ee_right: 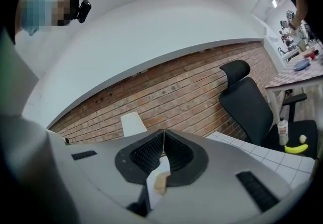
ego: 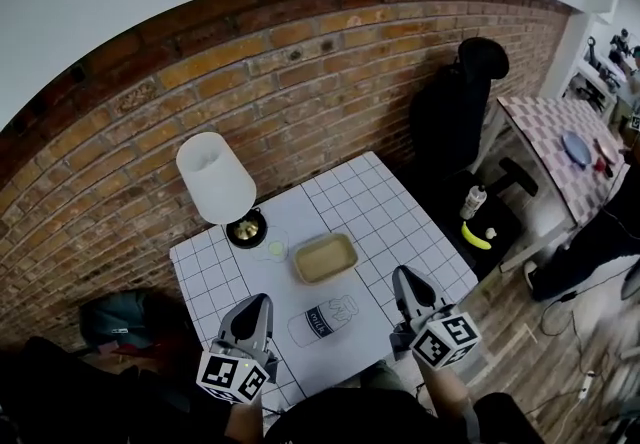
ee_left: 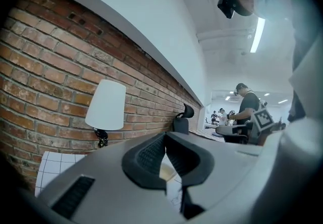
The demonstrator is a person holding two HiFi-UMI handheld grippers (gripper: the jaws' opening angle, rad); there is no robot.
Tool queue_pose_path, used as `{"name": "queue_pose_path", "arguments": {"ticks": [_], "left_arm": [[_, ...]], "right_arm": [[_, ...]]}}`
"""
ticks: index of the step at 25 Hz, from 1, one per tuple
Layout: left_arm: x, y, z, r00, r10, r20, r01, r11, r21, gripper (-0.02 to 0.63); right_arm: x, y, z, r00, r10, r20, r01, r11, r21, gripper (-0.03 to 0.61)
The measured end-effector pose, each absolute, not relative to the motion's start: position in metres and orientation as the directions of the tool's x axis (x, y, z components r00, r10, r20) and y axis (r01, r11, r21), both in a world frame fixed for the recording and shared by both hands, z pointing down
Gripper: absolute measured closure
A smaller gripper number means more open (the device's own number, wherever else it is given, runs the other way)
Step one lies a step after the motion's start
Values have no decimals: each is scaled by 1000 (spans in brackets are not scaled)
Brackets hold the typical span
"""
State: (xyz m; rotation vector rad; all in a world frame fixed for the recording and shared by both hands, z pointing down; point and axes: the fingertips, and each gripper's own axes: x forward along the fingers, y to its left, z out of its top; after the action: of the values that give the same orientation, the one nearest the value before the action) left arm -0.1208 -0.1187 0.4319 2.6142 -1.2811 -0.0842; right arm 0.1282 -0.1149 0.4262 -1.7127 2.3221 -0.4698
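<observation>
My left gripper (ego: 257, 304) hovers over the near left part of a small table with a white grid cloth (ego: 400, 222). Its jaws are shut with nothing between them (ee_left: 165, 140). My right gripper (ego: 403, 277) hangs over the near right part, also shut and holding nothing (ee_right: 163, 135). Between the two lies a clear milk bottle (ego: 322, 319) on its side. Beyond it stands a tan rectangular dish (ego: 325, 258), with a small glass (ego: 276, 249) to its left. A lamp with a white shade (ego: 215, 177) (ee_left: 106, 105) stands at the table's far left corner.
A brick wall (ego: 300, 82) runs behind the table. A black office chair (ego: 460, 112) stands at the right, near a black seat with a bottle (ego: 473, 201) and a banana (ego: 476, 236). A table with a checked cloth (ego: 555, 147) is farther right. A dark bag (ego: 125, 317) lies at the left.
</observation>
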Motion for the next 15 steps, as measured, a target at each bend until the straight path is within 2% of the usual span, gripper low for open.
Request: {"name": "queue_pose_path", "arguments": {"ticks": [15], "left_arm": [[-109, -160, 471, 488, -864, 121, -861, -454, 229, 603]], "right_arm": [[137, -191, 457, -412, -909, 68, -849, 356, -389, 574]]}}
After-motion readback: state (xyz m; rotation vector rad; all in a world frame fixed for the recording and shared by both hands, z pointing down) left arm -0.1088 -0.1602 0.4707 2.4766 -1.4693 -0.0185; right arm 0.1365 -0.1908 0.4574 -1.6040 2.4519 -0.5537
